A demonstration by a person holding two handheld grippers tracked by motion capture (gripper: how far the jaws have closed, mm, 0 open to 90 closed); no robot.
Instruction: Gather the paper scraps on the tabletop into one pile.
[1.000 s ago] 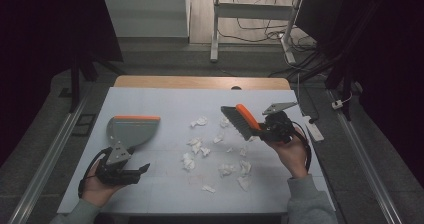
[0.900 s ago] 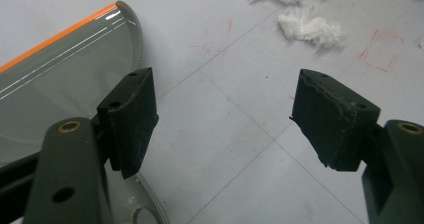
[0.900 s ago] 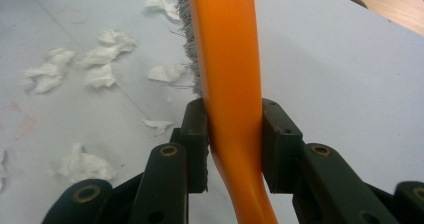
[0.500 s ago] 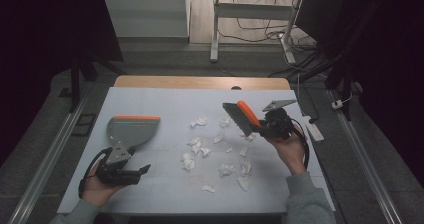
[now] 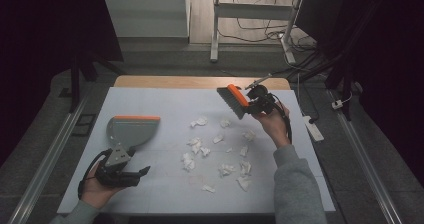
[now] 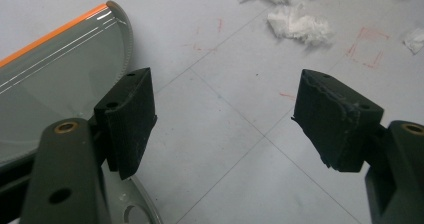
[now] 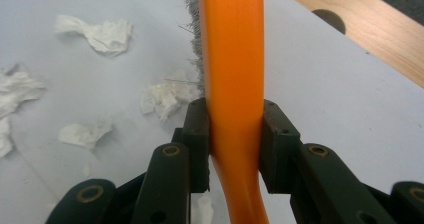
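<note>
A hand brush [image 5: 238, 95] with an orange back and grey bristles hangs tilted over the far right of the white table [image 5: 165, 99]. My right gripper [image 5: 253, 107] is shut on its orange handle [image 7: 232, 59], and the jaws have just been closing a little tighter on it [image 7: 234, 144]. A grey dustpan [image 5: 131, 130] with an orange lip lies flat at the left. My left gripper [image 5: 119, 158] rests at the pan's handle end, jaws wide open over bare table [image 6: 225, 119], with the dustpan [image 6: 55, 79] beside its left jaw. Several crumpled paper scraps [image 5: 200, 146] lie across the middle.
A strip of wooden tabletop [image 7: 360, 29] borders the white surface at the far side. More paper scraps [image 7: 100, 34] lie left of the bristles, and others [image 6: 299, 24] ahead of the left gripper. Dark floor, table legs and cables lie beyond the table.
My right hand has carried the brush toward the far side of the table, beyond the scraps. The left hand and the dustpan have stayed put.
</note>
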